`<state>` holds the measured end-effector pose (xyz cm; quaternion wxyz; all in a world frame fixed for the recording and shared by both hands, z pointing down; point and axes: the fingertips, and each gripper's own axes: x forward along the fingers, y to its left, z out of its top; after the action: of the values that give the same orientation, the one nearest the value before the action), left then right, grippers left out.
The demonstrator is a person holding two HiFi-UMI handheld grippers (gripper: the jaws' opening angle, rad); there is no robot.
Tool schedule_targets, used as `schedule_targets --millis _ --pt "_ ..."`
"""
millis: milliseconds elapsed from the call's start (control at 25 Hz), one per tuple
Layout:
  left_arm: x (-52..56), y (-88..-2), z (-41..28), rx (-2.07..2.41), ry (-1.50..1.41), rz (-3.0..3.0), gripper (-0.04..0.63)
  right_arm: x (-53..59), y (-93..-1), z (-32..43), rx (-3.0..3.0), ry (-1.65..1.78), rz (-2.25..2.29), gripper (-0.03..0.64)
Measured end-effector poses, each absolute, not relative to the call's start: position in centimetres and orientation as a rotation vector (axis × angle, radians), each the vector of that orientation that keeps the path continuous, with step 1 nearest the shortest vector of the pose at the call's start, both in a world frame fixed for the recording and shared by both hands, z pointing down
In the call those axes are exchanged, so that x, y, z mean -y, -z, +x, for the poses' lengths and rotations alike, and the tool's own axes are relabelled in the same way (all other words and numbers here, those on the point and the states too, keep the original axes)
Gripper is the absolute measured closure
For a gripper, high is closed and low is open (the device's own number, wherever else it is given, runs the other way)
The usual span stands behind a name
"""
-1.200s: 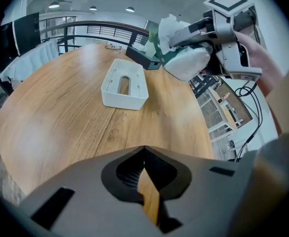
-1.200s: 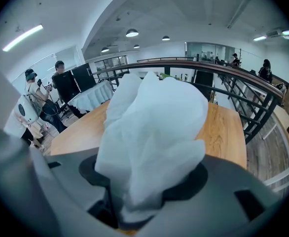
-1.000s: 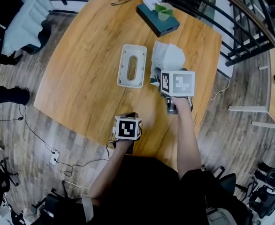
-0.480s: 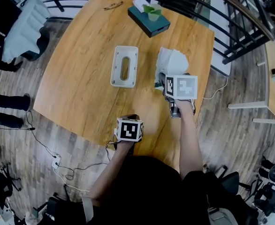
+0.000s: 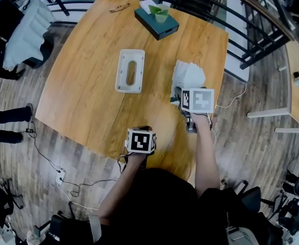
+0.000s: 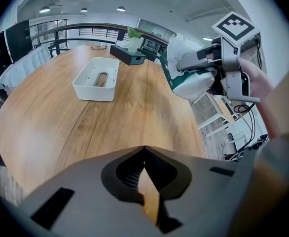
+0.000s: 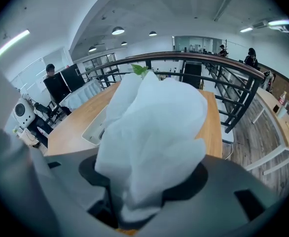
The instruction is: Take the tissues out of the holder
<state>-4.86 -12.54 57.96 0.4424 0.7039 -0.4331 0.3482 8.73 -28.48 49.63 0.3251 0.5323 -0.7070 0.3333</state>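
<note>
Since the earlier frame, the right hand-held gripper (image 5: 184,92) has carried the tissues (image 5: 188,74) farther from the white holder (image 5: 130,71), toward the right edge of the wooden surface (image 5: 83,65). The left hand-held gripper (image 5: 142,129) has stayed at the near edge.

The right hand-held gripper's jaws are clamped on the bundle of tissues. In its own view the white, crumpled sheets fill the space between the jaws and bulge up above them. From the left gripper view the bundle shows a strip of green wrapping on its underside and hangs clear of the surface.

The holder lies alone on the surface, well apart from the tissues, with its slotted face turned up. No tissue shows in the oval slot.

The left hand-held gripper's jaws are pressed together with nothing between them, and they point across the surface toward the holder.

At the far edge stands a dark teal box (image 5: 156,23) with a pale green sheet poking out of its top.
</note>
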Motion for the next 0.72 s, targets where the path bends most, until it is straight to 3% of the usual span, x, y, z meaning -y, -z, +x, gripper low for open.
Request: schedule_targets --millis 720 --pt "11.9 -57.7 -1.4 1.043 -0.914 1.773 0.588 25.4 -52.7 14.8 1.784 -0.963 1.448 0.333"
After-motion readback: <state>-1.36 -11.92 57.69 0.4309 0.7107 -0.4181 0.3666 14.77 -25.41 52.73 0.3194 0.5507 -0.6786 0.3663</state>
